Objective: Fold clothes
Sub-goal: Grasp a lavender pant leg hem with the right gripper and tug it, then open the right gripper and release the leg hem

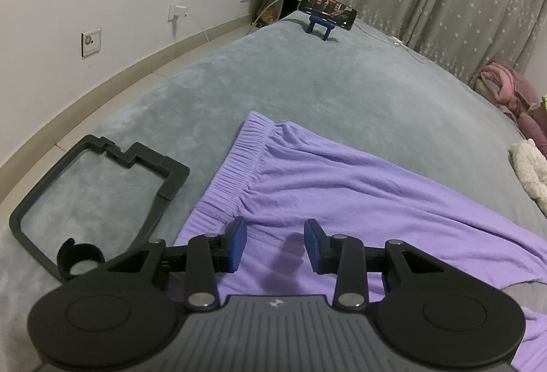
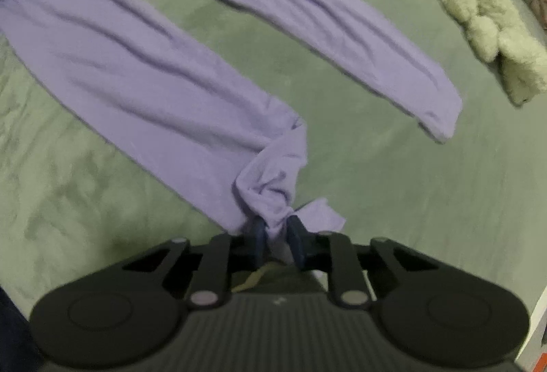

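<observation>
Light purple trousers (image 1: 342,194) lie spread on the grey bed cover (image 1: 273,81), their gathered waistband (image 1: 232,167) at the left. My left gripper (image 1: 275,245) hovers just over the cloth near the waistband's near end, blue pads apart, nothing pinched between them. In the right wrist view the two legs of the trousers (image 2: 136,71) stretch away from me, the far leg (image 2: 342,40) lying flat. My right gripper (image 2: 277,231) is shut on the near leg's cuff, and the cloth bunches up into a twist between its pads.
A black plastic frame (image 1: 95,187) lies on the bed left of the waistband. A phone on a blue stand (image 1: 328,11) sits at the bed's far end. A white fluffy item (image 2: 492,30) and pink clothing (image 1: 506,88) lie to the right. A wall and floor strip run along the left.
</observation>
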Action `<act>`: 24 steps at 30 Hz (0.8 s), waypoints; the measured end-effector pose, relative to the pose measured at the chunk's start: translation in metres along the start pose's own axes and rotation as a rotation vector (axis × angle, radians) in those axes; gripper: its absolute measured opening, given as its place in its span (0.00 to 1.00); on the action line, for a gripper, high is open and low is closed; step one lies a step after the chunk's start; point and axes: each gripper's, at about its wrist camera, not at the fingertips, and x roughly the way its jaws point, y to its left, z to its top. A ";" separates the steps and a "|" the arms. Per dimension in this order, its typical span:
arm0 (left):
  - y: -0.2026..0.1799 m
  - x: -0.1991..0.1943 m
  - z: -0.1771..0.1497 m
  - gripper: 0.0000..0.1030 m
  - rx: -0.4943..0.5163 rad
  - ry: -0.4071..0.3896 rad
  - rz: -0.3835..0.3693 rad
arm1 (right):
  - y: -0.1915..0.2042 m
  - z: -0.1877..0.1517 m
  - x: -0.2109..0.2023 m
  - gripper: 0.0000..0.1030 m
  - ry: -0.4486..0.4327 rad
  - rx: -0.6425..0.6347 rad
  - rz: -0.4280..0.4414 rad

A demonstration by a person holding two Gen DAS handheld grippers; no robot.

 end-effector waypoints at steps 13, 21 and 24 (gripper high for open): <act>0.000 0.001 0.000 0.34 0.000 0.000 0.000 | -0.036 0.007 -0.014 0.52 -0.115 0.118 -0.077; 0.000 0.001 -0.001 0.34 0.003 0.002 -0.002 | -0.043 0.004 0.032 0.52 0.067 0.072 -0.123; 0.000 0.001 -0.001 0.34 0.004 0.003 -0.002 | -0.033 -0.001 0.021 0.51 0.088 0.015 -0.082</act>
